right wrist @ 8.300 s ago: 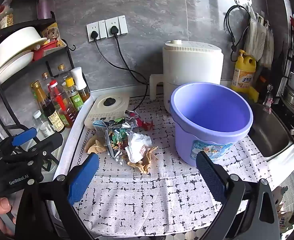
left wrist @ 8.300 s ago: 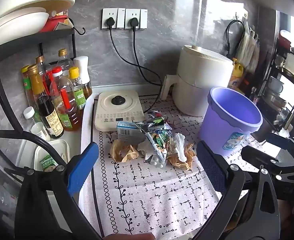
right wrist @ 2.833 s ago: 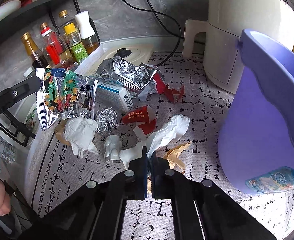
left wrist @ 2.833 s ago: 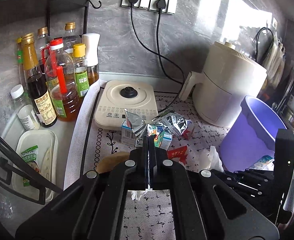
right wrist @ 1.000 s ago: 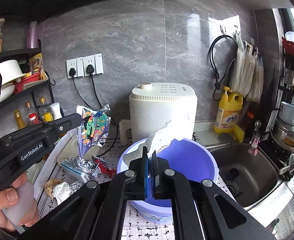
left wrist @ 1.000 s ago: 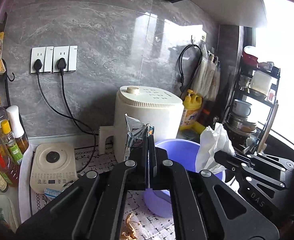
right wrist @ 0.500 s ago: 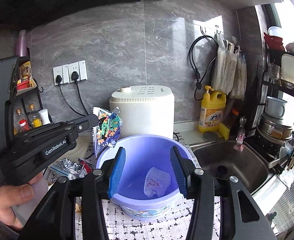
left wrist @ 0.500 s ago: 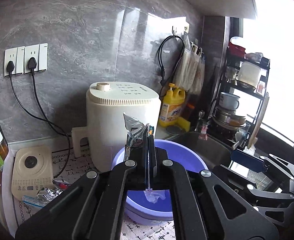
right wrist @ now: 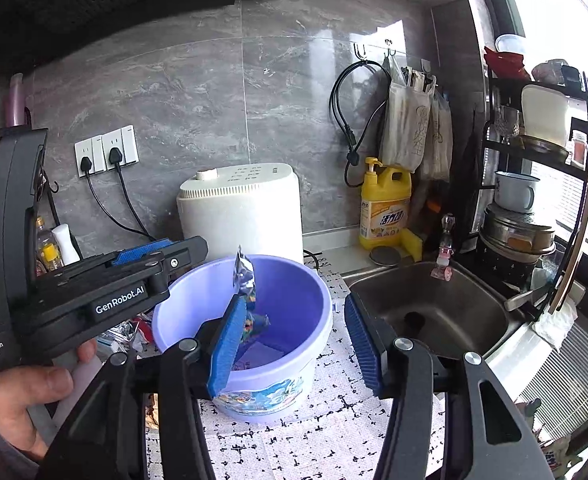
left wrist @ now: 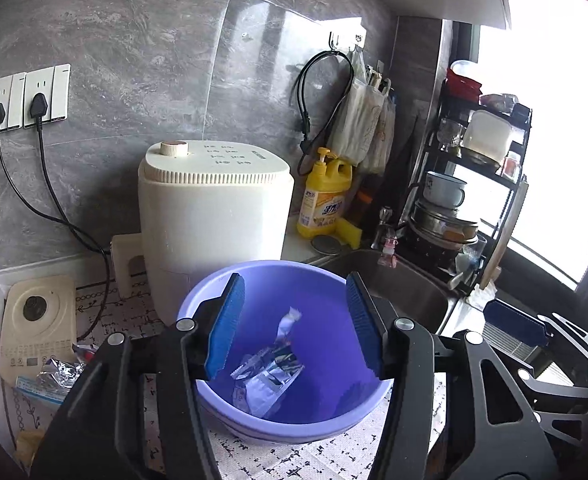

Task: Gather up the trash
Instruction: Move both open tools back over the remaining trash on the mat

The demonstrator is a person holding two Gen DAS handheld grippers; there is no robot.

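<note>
Since a second ago both grippers let go: the left gripper (left wrist: 294,324) and right gripper (right wrist: 292,340) are opening, empty, the foil wrapper (left wrist: 268,372) dropping into the purple bucket (left wrist: 214,396) (tissue apparently beneath). Judged risk: the light wrapper catches the rim and spills out.

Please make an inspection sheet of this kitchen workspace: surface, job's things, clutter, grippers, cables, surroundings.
Surface: patterned white mat covers the counter.
Job's things: purple bucket stands on the mat; a foil snack wrapper is dropping into it.
Clutter: foil scraps lie left of the bucket, by the induction cooker.
Grippers: left gripper jaws opening above the bucket, wrapper already free of them; right gripper jaws opening, nothing between them.
Cables: two black plugs in the wall sockets; a coiled black cable hangs on a hook.
Surroundings: white air fryer, yellow dish soap bottle, steel sink, dish rack.
</note>
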